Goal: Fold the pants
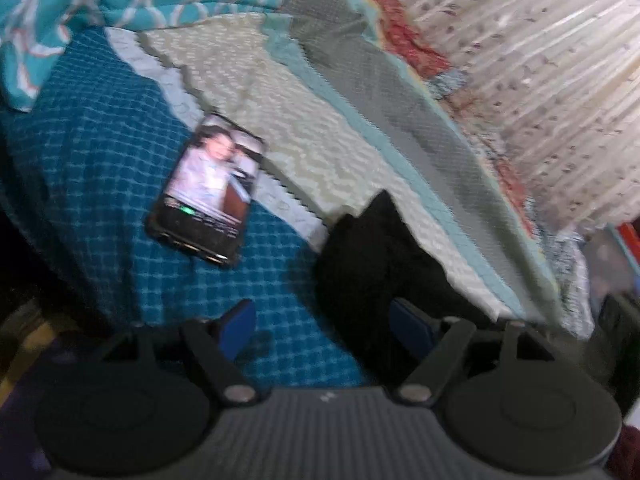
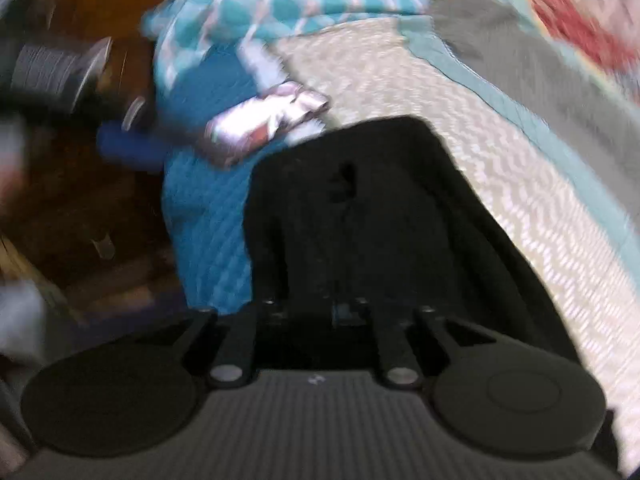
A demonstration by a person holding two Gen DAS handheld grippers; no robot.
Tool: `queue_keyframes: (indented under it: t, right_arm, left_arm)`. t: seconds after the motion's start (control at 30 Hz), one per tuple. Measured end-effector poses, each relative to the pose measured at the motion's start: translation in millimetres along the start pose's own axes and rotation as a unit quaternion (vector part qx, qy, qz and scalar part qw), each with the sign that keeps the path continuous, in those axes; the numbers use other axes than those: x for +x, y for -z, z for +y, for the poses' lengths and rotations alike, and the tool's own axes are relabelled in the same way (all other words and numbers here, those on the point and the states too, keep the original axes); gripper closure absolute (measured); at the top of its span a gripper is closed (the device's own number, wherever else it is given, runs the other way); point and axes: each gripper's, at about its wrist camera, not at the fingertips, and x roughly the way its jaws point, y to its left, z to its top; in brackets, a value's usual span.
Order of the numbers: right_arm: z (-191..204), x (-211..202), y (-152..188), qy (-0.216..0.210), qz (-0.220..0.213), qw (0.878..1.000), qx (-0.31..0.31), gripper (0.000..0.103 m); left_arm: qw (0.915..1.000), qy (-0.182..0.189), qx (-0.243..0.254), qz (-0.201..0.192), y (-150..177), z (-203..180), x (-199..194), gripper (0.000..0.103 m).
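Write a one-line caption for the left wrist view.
Open left gripper above blue quilt, black pants beside its right finger, lit phone ahead.

A bed (image 1: 100,168) under a teal quilt, pleated cream curtain (image 1: 540,80) at two o'clock, brown wooden floor (image 2: 80,200) at nine.

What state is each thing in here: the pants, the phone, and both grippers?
Pants: black, lying on the bed, already folded at least partly; near end at the right gripper.
Phone: face up on the blue quilt, screen lit, apart from the pants.
Left gripper: open, fingers spread, holding nothing.
Right gripper: fingers close together at the pants' near edge; blur hides whether they grip.
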Motion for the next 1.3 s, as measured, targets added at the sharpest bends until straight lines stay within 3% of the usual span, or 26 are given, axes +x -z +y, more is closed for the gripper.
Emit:
queue_keyframes:
  t: [0.1,0.2,0.27,0.37,0.43,0.5,0.53,0.6,0.7,0.8,0.83,0.87,0.93,0.97,1.0,1.07,1.13,1.2,1.23,1.3]
  right_arm:
    - [-26.9,-22.2,-9.1,0.029,-0.048,0.997,0.056,0.089]
    - [-25.5,-30.0,-7.7,0.087,-0.065,0.993,0.039,0.09]
    - [-17.9,-33.2,-7.2,0.121,-0.077,0.99,0.015,0.09]
    - [-8.4,-38.8,-2.7,0.168,-0.11,0.979,-0.035,0.09]
    - [-3.7,-39.8,-1.1,0.201,-0.132,0.969,-0.064,0.09]
    - [4.1,-48.9,6.3,0.259,-0.16,0.946,-0.11,0.09]
    - [1.7,-60.4,11.5,0.271,-0.169,0.939,-0.126,0.09]
    - [3.5,-66.7,16.8,0.269,-0.177,0.937,-0.133,0.09]
    - [13.9,-55.8,25.7,0.236,-0.158,0.948,-0.142,0.09]
    - [29.6,-31.1,37.9,0.208,-0.123,0.955,-0.173,0.09]
    - [33.1,-22.9,40.7,0.195,-0.109,0.958,-0.179,0.09]
    - [37.5,-13.0,44.3,0.187,-0.093,0.959,-0.193,0.09]
    - [48.6,1.7,51.9,0.199,-0.079,0.948,-0.235,0.09]
    - [51.8,5.6,53.2,0.202,-0.078,0.945,-0.246,0.09]
    - [52.4,6.7,52.2,0.203,-0.079,0.945,-0.245,0.09]
    - [47.7,7.5,45.7,0.209,-0.083,0.948,-0.226,0.089]
    - [40.0,17.1,40.8,0.214,-0.071,0.954,-0.199,0.083]
    - [32.4,34.2,41.4,0.209,-0.031,0.959,-0.191,0.072]
    - [30.7,36.0,41.7,0.215,-0.027,0.958,-0.188,0.071]
    - [30.2,21.4,41.1,0.204,-0.041,0.962,-0.176,0.064]
  left_arm:
    - [0.9987,0.044,0.021,0.012,2.9,-11.2,11.6,0.028]
    - [0.9936,0.107,0.004,0.036,0.3,-20.7,30.8,0.03]
    - [0.9848,0.161,-0.032,0.058,-2.6,-24.4,47.3,0.033]
    - [0.9633,0.235,-0.09,0.094,-4.2,-27.7,77.3,0.04]
    - [0.9531,0.258,-0.12,0.104,-5.4,-27.9,96.3,0.04]
    - [0.9447,0.272,-0.151,0.104,-8.2,-24.6,112.0,0.038]
    - [0.9381,0.282,-0.171,0.106,-10.7,-21.1,121.6,0.032]
    - [0.9309,0.295,-0.189,0.103,-16.4,-14.2,135.7,0.025]
    - [0.9387,0.277,-0.187,0.086,-27.3,0.2,147.4,0.021]
    - [0.9406,0.263,-0.199,0.083,-36.6,17.7,156.3,0.021]
    - [0.9404,0.262,-0.201,0.081,-38.2,22.1,158.8,0.029]
    - [0.942,0.259,-0.199,0.078,-39.6,23.7,158.3,0.05]
    - [0.9517,0.249,-0.164,0.073,-42.6,20.0,152.4,0.077]
    - [0.954,0.252,-0.147,0.068,-43.3,16.9,149.3,0.079]
    - [0.9578,0.25,-0.131,0.057,-43.8,14.2,143.9,0.08]
    - [0.9718,0.21,-0.102,0.033,-44.1,12.0,136.9,0.08]
    - [0.9813,0.154,-0.105,0.048,-38.4,15.6,147.2,0.081]
    - [0.979,0.153,-0.126,0.049,-32.9,18.3,146.1,0.079]
    - [0.979,0.152,-0.128,0.043,-32.3,16.2,140.1,0.077]
    - [0.9789,0.152,-0.133,0.031,-35.0,12.8,122.5,0.06]
